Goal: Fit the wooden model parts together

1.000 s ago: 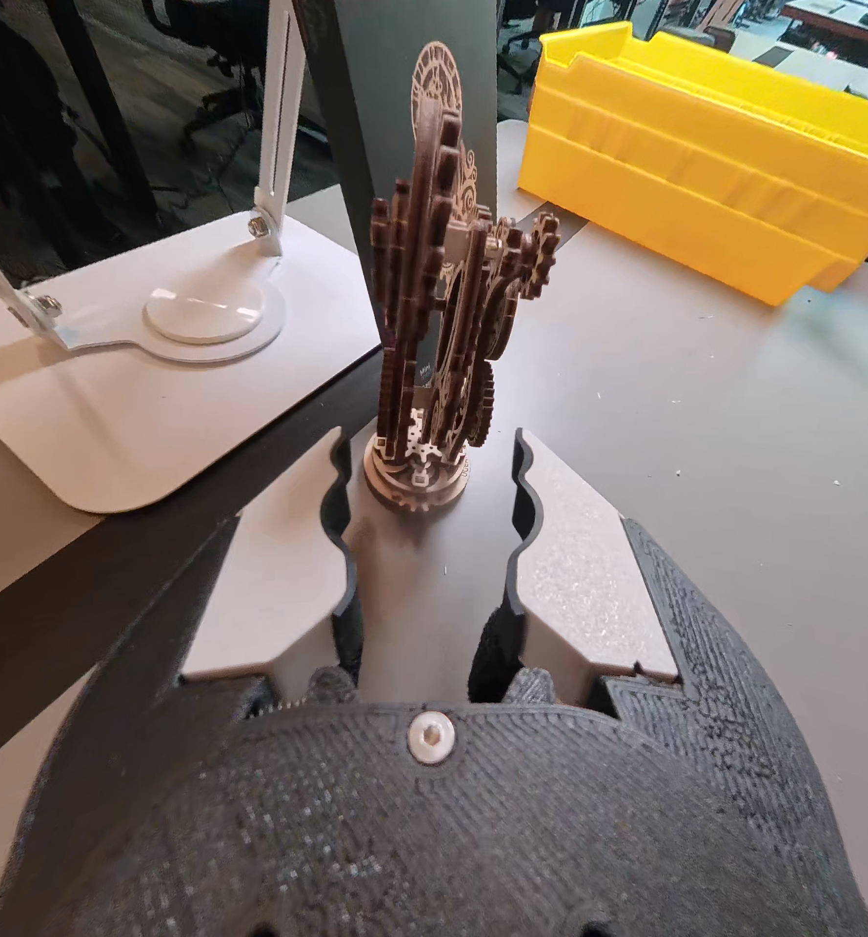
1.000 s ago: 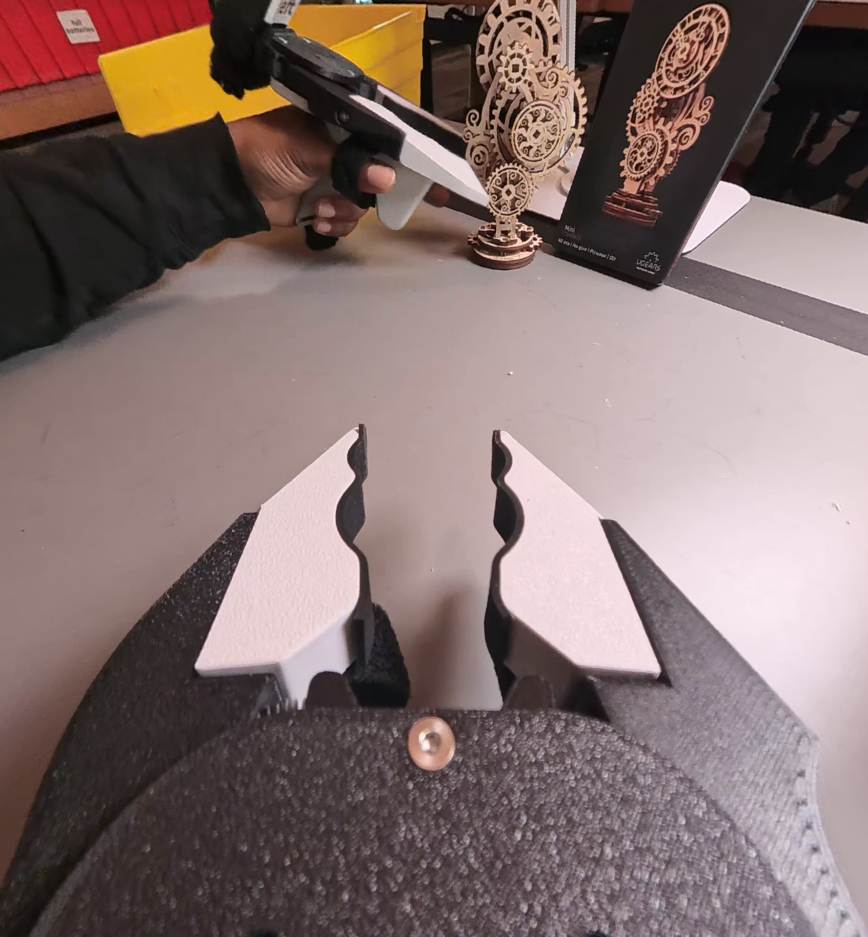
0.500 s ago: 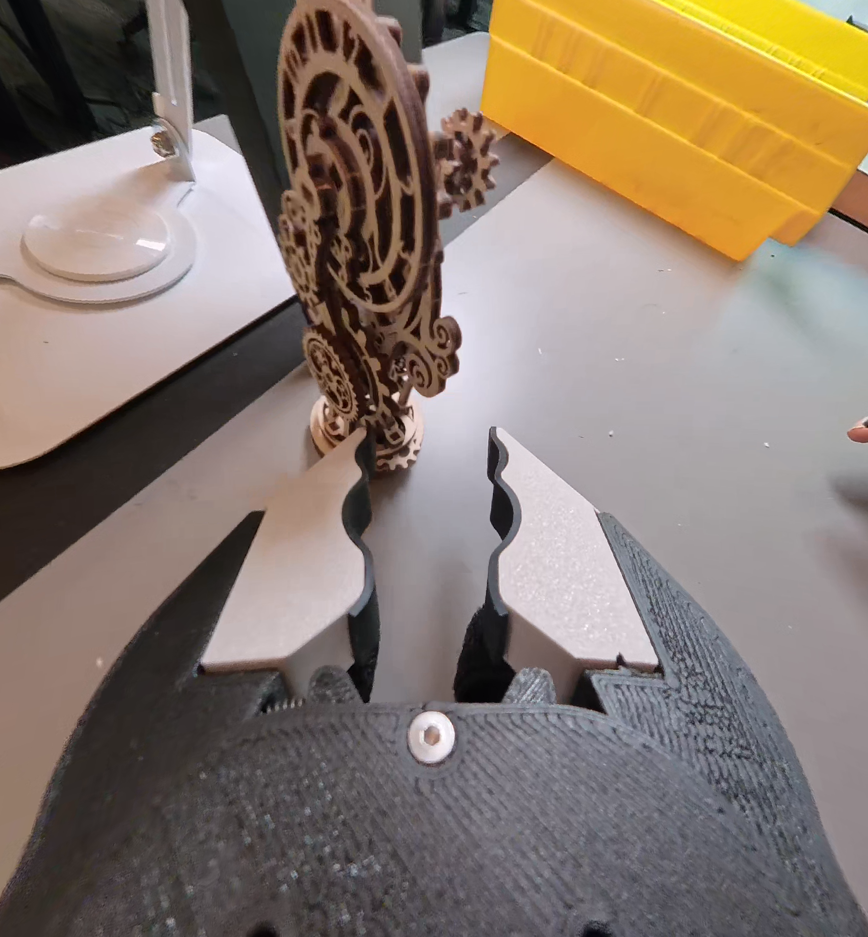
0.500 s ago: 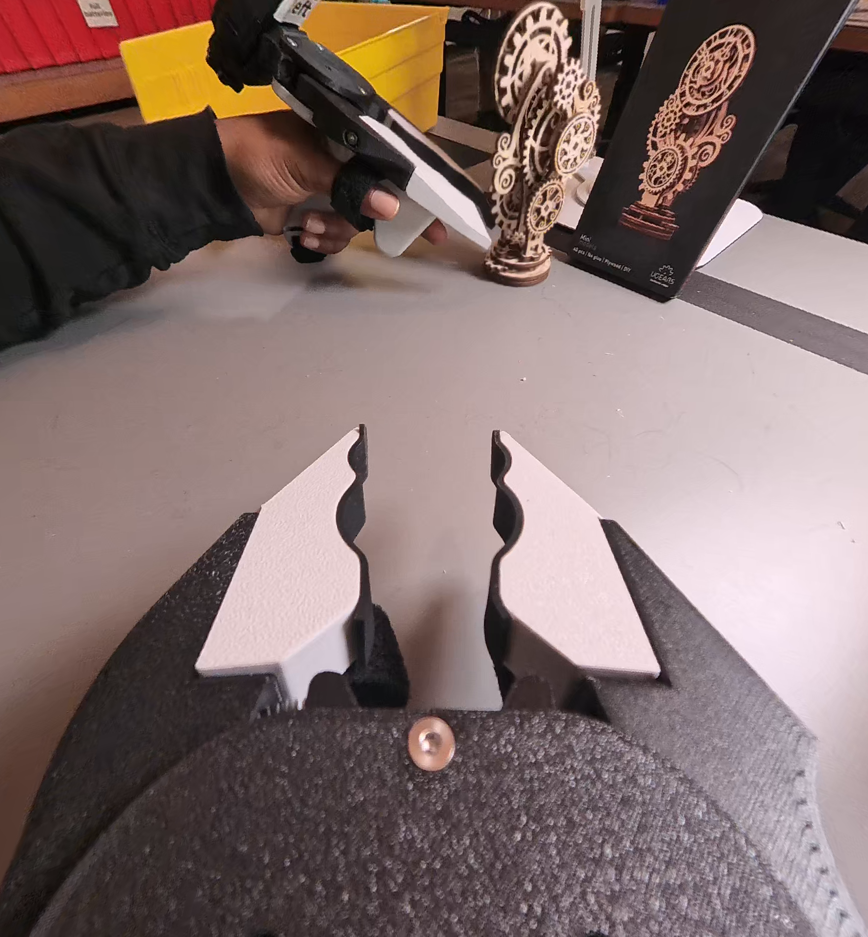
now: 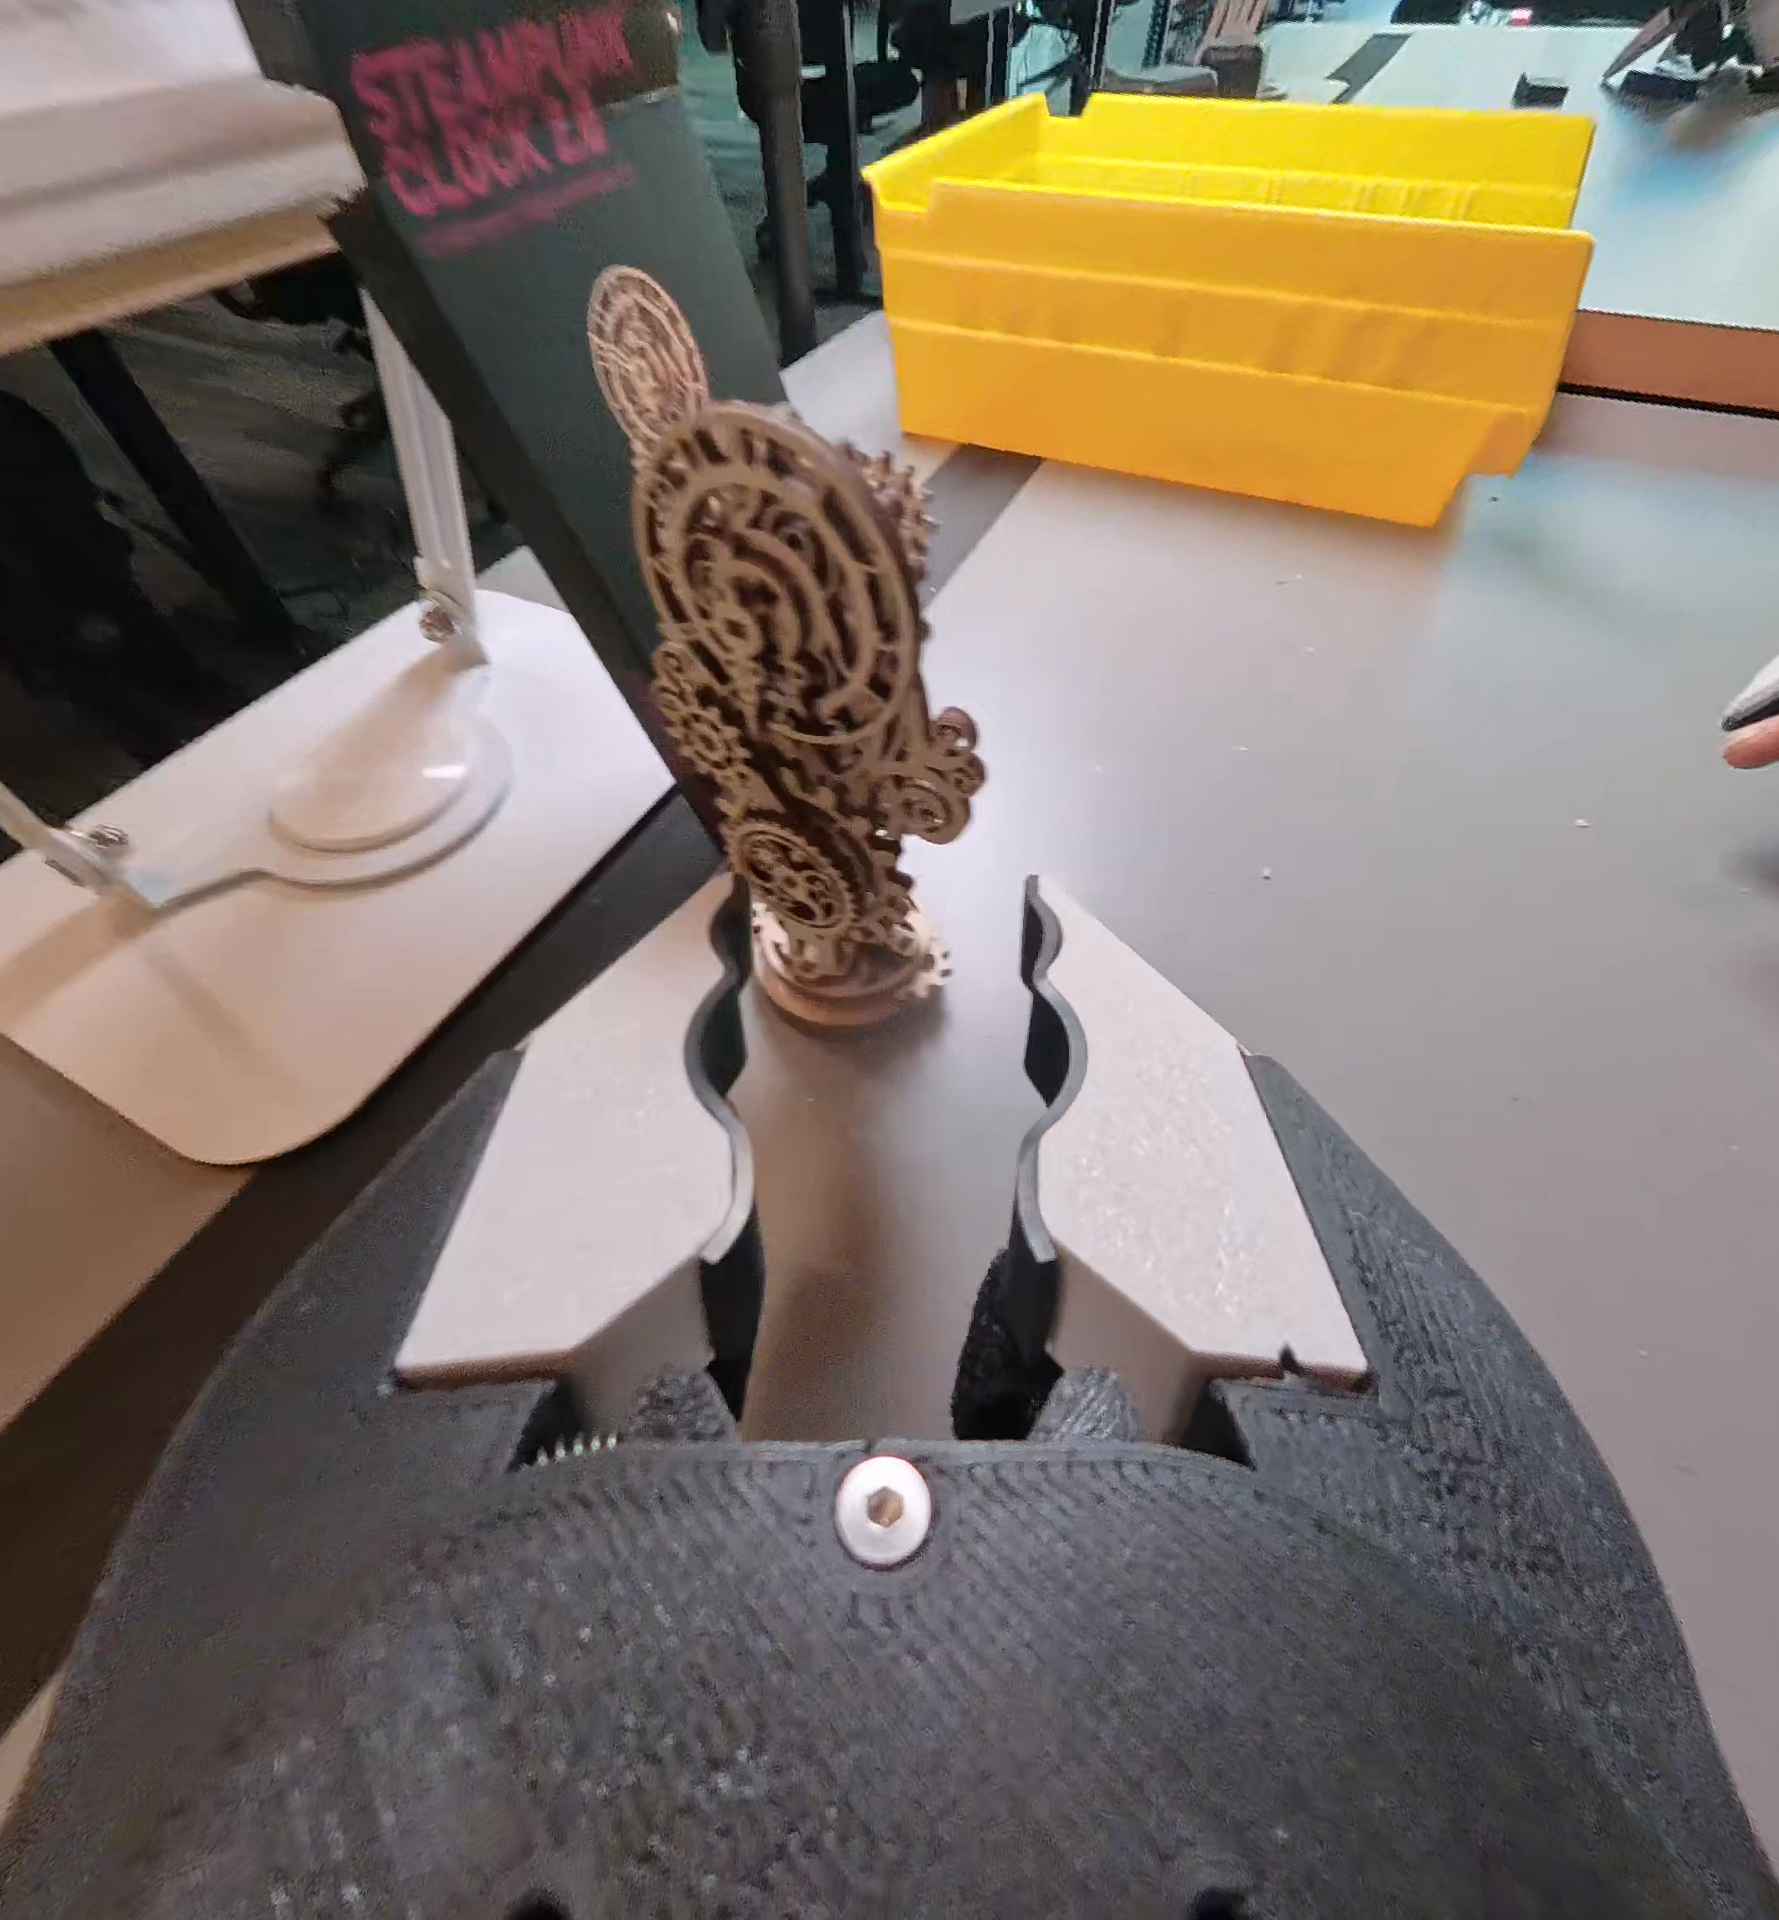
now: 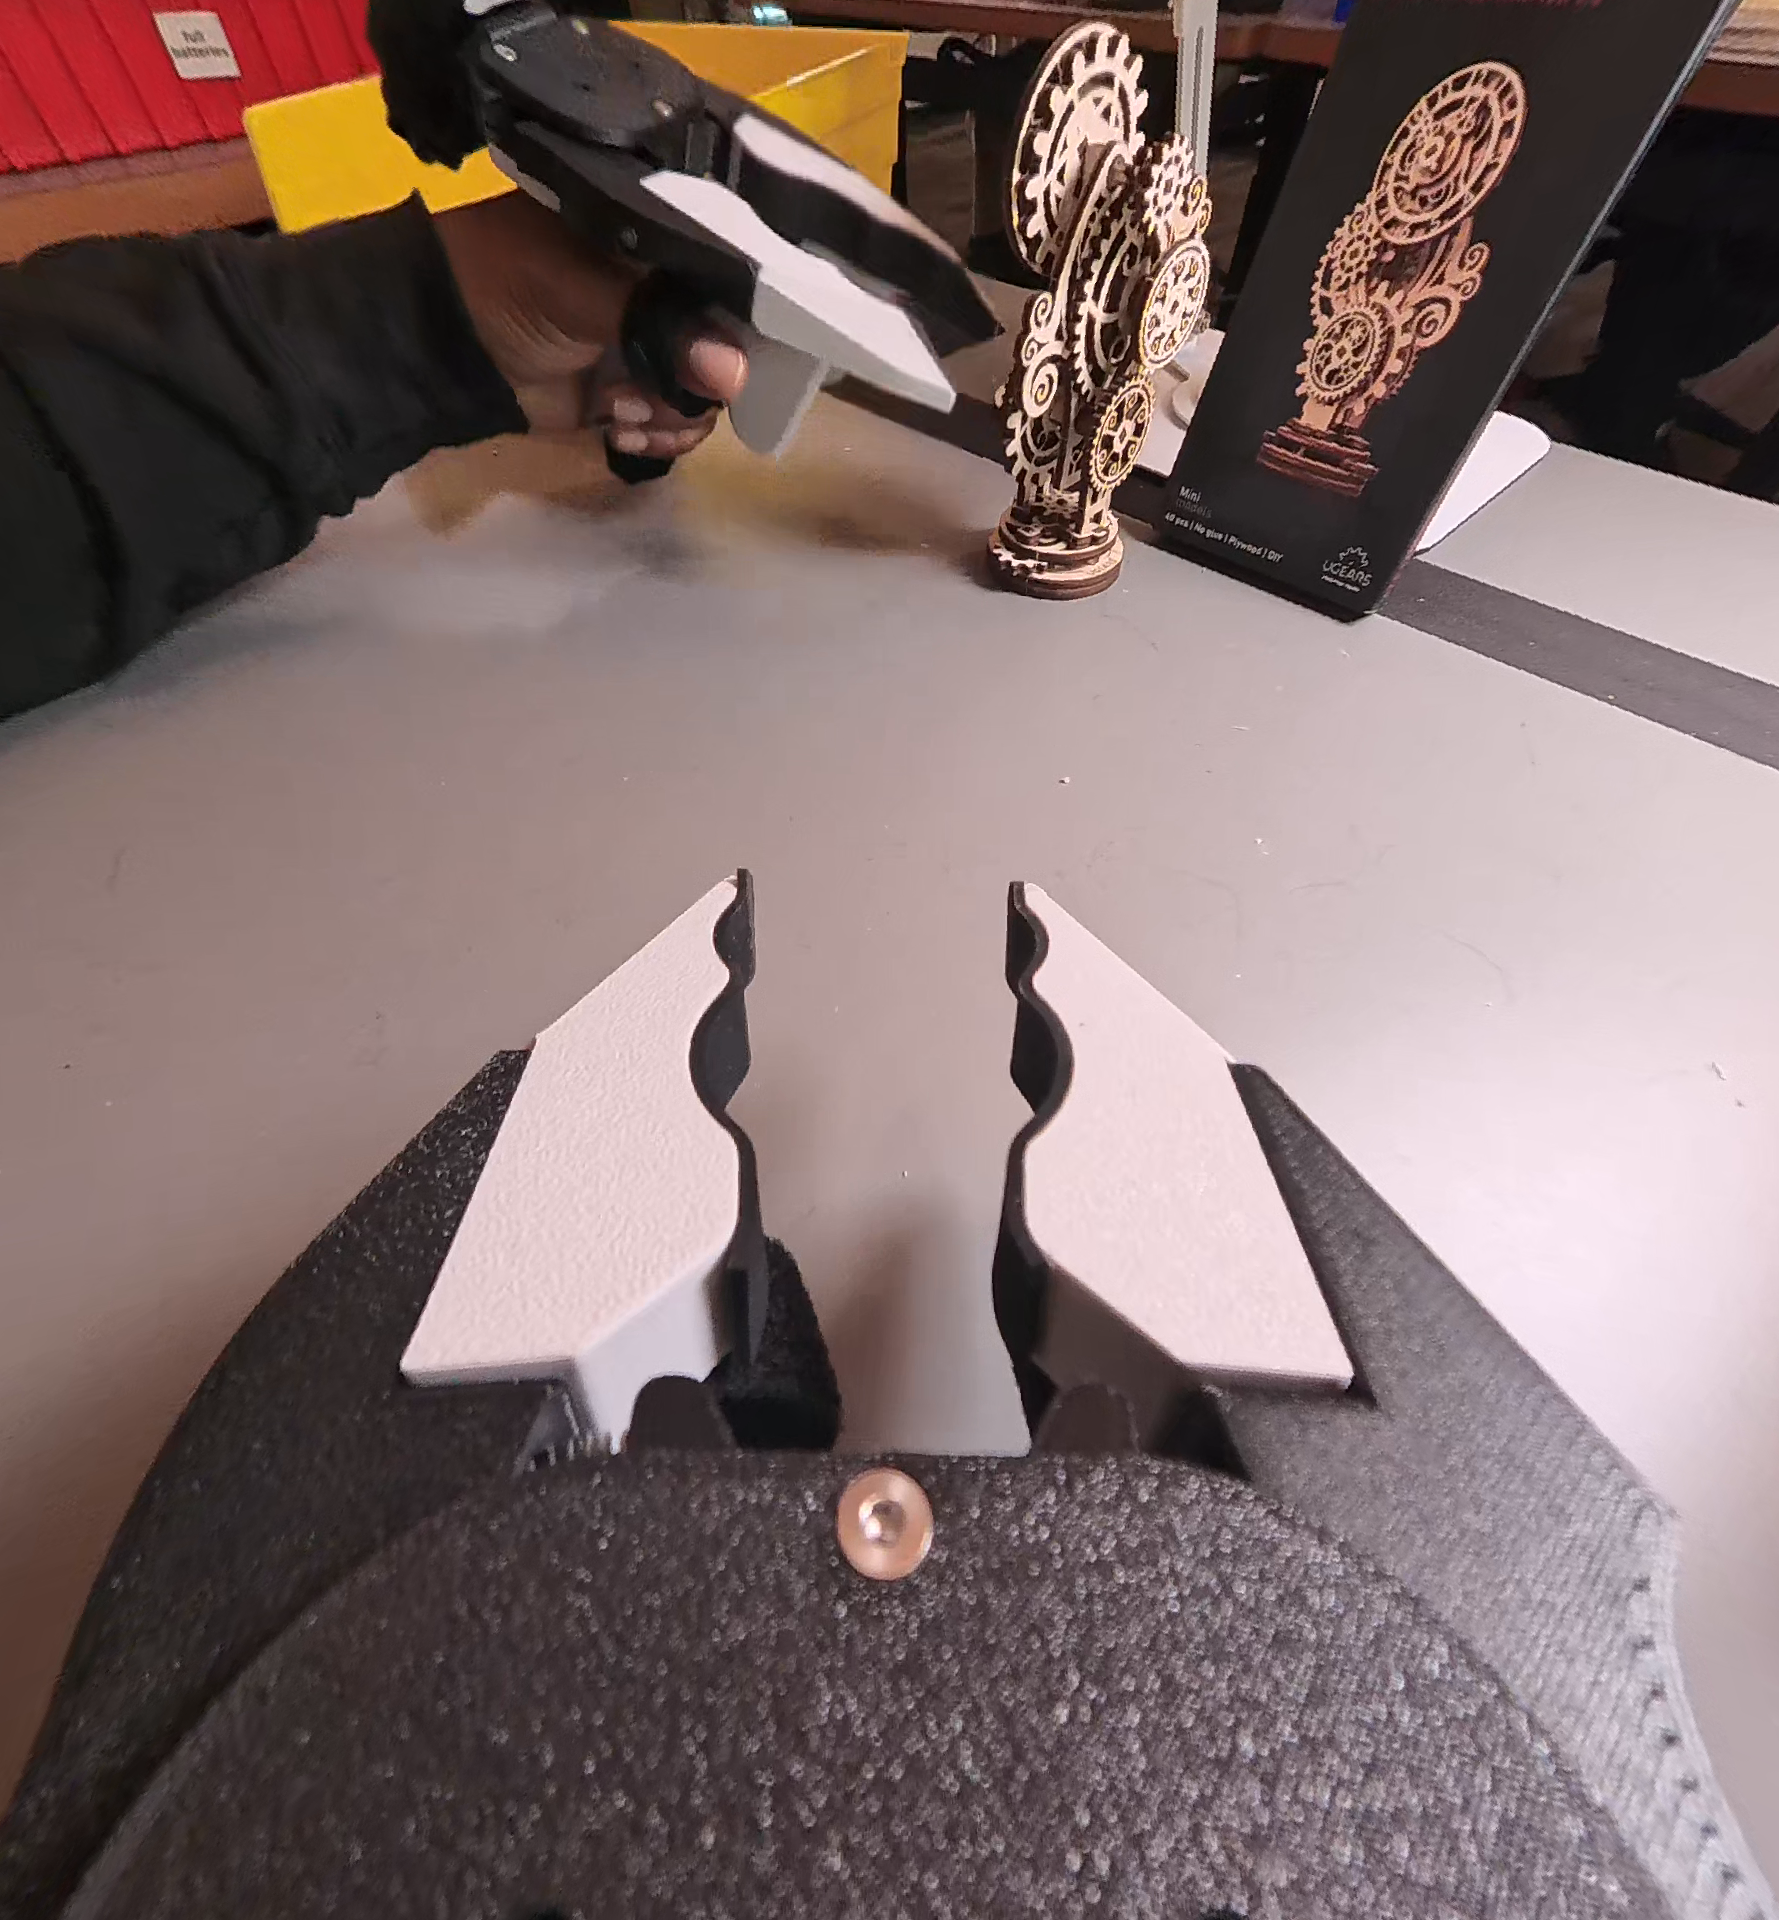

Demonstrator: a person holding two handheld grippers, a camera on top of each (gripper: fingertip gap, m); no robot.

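An assembled wooden clock model of pale and dark fretwork gears (image 5: 802,665) stands upright on its round base on the grey worktop (image 5: 1384,935), close in front of the left gripper (image 5: 874,904). The left gripper's grey fingers (image 5: 615,1122) are spread, with a clear gap between the right finger and the model's base; the base sits just beside the left fingertip, and whether they touch cannot be told. Nothing is pinched. In the right wrist view this same gripper is raised off the worktop, held in a person's hand (image 6: 594,332) with a black sleeve, its tips pointing at the model from the side.

The right gripper (image 6: 874,894) hovers over bare worktop well apart from the model, its white fingers (image 6: 604,1143) spread and holding nothing.

Just behind the model leans a tall black cardboard box (image 6: 1425,312) bearing a picture of the same clock. Beside it lies a white flat stand base with a round disc and a slim upright post (image 5: 241,883). Farther back sits a yellow plastic bin (image 5: 1228,312), and a dark strip (image 6: 1643,675) runs across the worktop.
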